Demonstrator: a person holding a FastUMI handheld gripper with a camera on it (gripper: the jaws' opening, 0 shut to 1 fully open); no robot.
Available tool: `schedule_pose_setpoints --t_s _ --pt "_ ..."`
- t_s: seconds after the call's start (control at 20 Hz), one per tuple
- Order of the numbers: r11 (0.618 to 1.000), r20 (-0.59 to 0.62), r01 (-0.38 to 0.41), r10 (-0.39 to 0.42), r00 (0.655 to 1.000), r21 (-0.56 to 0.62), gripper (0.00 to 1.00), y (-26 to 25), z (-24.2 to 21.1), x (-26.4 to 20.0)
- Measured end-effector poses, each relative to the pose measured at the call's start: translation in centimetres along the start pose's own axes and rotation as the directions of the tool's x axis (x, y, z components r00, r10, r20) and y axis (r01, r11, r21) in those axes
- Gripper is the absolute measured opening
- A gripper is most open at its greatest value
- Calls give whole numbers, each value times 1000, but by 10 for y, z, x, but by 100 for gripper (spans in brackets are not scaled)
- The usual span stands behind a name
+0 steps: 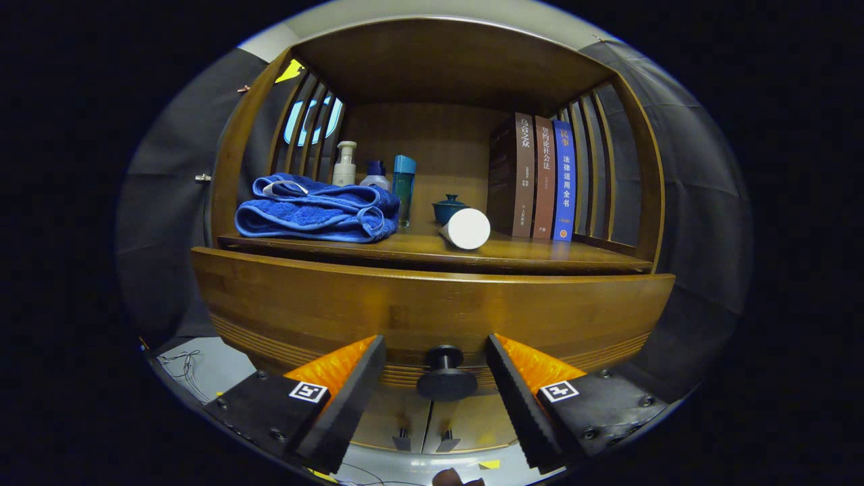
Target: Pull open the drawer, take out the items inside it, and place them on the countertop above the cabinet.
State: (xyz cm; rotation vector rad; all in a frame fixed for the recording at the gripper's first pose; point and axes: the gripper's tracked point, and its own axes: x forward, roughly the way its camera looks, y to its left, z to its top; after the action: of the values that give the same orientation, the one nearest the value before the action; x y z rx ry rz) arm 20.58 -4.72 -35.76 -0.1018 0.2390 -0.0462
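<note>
Wooden cabinet fills the booth; drawer front looks flush or barely out, inside hidden. Gripper spread wide, knob between its fingers, ungrasped. Countertop holds towel, bottles, books, white tube, so early or late both fit.

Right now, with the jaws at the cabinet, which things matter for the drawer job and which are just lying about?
Job: drawer front; its knob, sitting between the open jaws of the gripper, untouched; countertop.

Lying about: blue towel, pump bottle, blue bottle, teapot, white cylinder, books.
</note>
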Motion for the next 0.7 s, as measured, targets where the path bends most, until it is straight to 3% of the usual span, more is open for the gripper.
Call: schedule_pose_setpoints --t_s 0.3,0.7 --pt "1000 -18 0 1 1000 3 99 0 3 25" --pt "1000 35 2 -1 999 -28 100 -1 24 16"
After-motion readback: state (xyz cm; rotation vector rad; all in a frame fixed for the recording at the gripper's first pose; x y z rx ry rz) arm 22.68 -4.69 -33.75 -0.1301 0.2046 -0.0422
